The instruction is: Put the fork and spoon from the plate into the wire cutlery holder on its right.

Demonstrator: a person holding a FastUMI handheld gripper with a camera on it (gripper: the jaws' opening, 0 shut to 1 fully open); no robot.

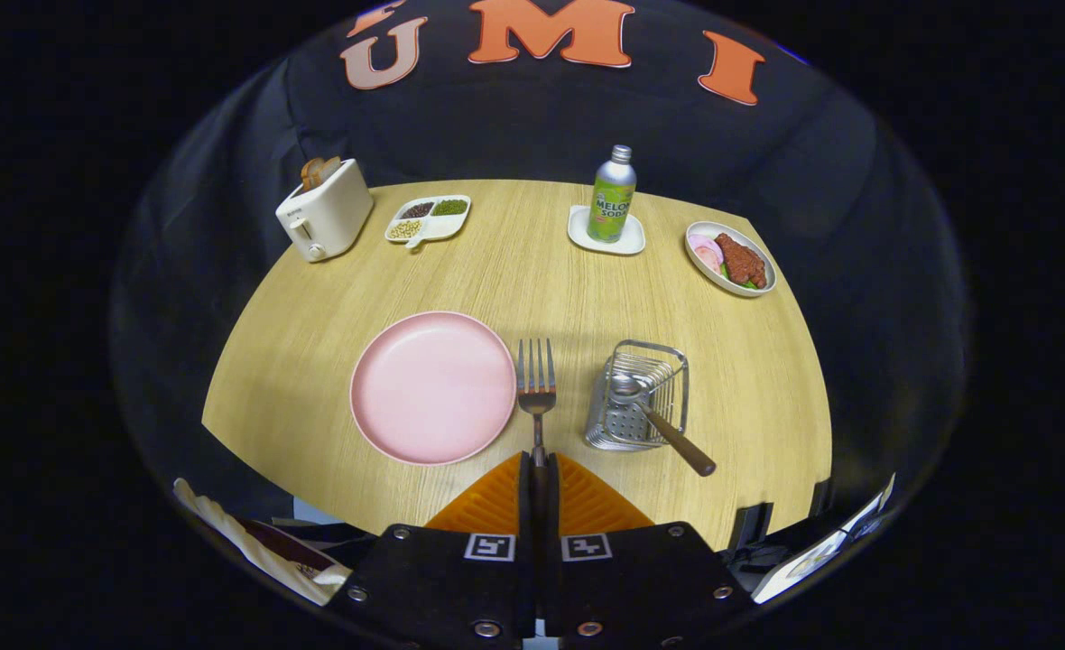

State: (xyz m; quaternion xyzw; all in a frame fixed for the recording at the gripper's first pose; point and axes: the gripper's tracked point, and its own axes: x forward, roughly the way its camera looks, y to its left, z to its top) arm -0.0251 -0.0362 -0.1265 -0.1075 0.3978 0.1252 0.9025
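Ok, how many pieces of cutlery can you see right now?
2. The fork is clamped by its handle in the hand-held gripper, held between the pink plate and the wire cutlery holder. The spoon already sits in that holder, handle sticking out.

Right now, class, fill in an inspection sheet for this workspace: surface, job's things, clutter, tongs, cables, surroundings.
Surface: wooden table.
Job's things: fork held between plate and holder, tines pointing away; spoon already in the wire cutlery holder, handle sticking out; pink plate bare.
Clutter: toaster, divided snack dish, soda bottle on a coaster, food dish, all beyond.
Tongs: shut on the fork's handle.
Cables: nothing seen.
Surroundings: black cloth wall.
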